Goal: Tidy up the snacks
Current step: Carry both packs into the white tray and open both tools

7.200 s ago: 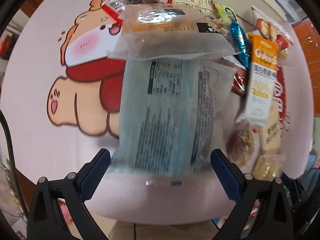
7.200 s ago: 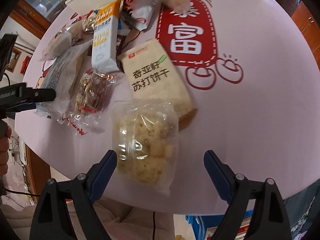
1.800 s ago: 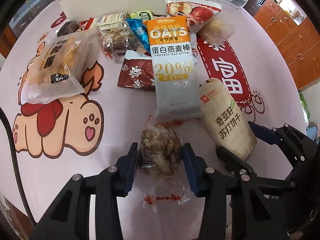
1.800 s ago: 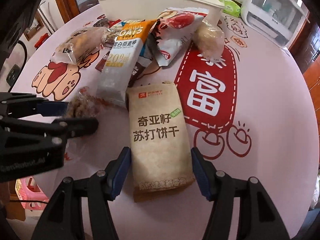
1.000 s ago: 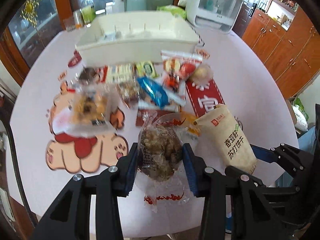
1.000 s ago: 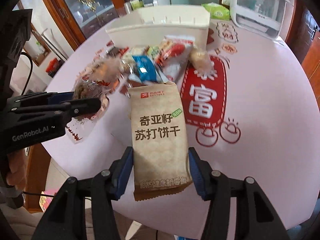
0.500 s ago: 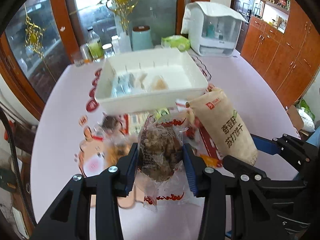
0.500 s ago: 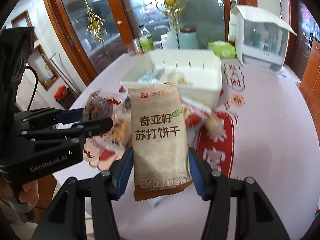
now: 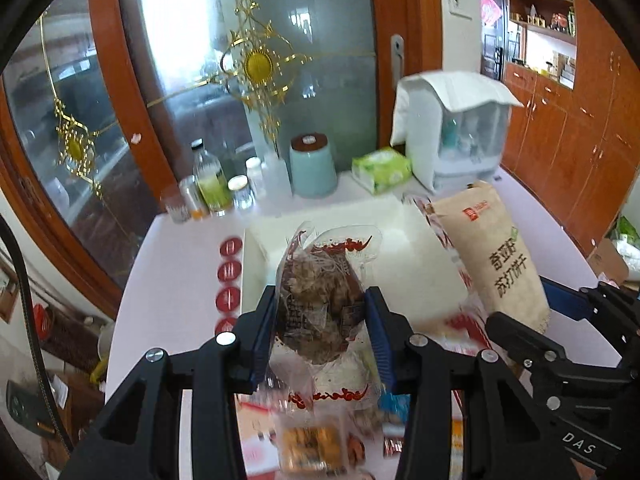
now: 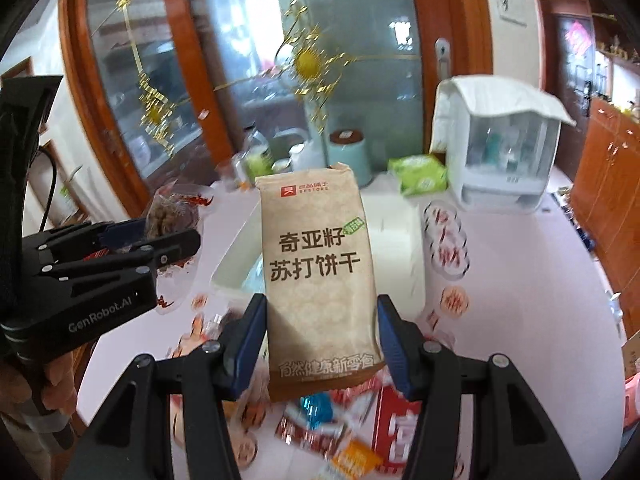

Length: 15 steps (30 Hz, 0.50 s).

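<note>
My left gripper is shut on a clear packet of brown nut snack and holds it in the air in front of the white bin. My right gripper is shut on a tan soda cracker pack, held upright above the table before the white bin. The cracker pack also shows in the left wrist view, and the nut packet in the right wrist view. Loose snacks lie on the table below both grippers.
Behind the bin stand bottles and jars, a teal canister, a green tissue pack and a white covered appliance. A glass door with wooden frame is behind. The round pink tablecloth extends right.
Both grippers have risen from the table with their packets and moved toward the white bin, which now sits close below and behind the held snacks. Earlier the left gripper had closed on the nut packet.
</note>
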Each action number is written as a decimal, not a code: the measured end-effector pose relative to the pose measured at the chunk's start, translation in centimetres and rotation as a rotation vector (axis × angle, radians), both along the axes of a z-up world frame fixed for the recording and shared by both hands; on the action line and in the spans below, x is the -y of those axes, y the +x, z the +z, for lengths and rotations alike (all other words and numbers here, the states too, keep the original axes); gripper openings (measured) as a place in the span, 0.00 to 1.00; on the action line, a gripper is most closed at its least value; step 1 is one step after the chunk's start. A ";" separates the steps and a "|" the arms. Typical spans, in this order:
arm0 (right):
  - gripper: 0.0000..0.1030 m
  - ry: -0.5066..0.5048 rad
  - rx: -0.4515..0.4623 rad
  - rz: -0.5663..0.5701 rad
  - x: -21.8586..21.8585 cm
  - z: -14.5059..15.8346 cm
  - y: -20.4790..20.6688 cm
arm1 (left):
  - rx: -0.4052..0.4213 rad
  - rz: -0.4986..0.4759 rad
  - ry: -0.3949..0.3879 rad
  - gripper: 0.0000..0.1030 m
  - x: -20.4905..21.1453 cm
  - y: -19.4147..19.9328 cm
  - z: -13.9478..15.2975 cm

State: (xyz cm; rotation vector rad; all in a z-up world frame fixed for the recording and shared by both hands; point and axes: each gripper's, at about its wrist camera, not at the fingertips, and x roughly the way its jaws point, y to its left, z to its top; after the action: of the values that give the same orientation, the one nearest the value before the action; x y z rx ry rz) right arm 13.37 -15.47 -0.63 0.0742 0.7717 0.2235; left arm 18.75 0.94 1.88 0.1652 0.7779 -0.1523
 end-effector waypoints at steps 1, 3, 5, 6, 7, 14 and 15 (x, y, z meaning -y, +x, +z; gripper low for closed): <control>0.53 -0.001 0.004 -0.009 0.0 0.2 0.6 | 0.004 0.002 0.001 0.40 0.0 0.7 0.1; 0.53 0.001 0.013 -0.035 0.0 0.6 2.3 | 0.013 0.008 0.002 0.40 0.1 2.9 0.1; 0.53 0.003 0.017 -0.059 0.0 0.8 4.1 | 0.012 0.014 0.000 0.40 0.1 4.7 -0.3; 0.53 0.005 0.017 -0.070 0.0 0.8 4.8 | 0.009 0.019 -0.001 0.40 0.1 5.5 -0.5; 0.53 0.007 0.016 -0.081 0.0 0.8 5.7 | 0.001 0.028 -0.002 0.40 0.1 6.5 -1.1; 0.53 -0.014 -0.033 -0.136 -0.7 -1.4 10.7 | -0.051 0.052 -0.015 0.40 -0.4 10.3 -4.1; 0.53 -0.019 -0.041 -0.139 -0.8 -1.7 11.1 | -0.063 0.056 -0.015 0.40 -0.5 11.0 -4.7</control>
State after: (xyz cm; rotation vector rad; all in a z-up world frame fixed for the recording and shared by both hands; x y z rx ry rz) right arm 24.50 -14.64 -2.32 0.1143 0.8064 0.0828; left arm 29.74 1.44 -2.84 0.1249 0.8434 -0.1105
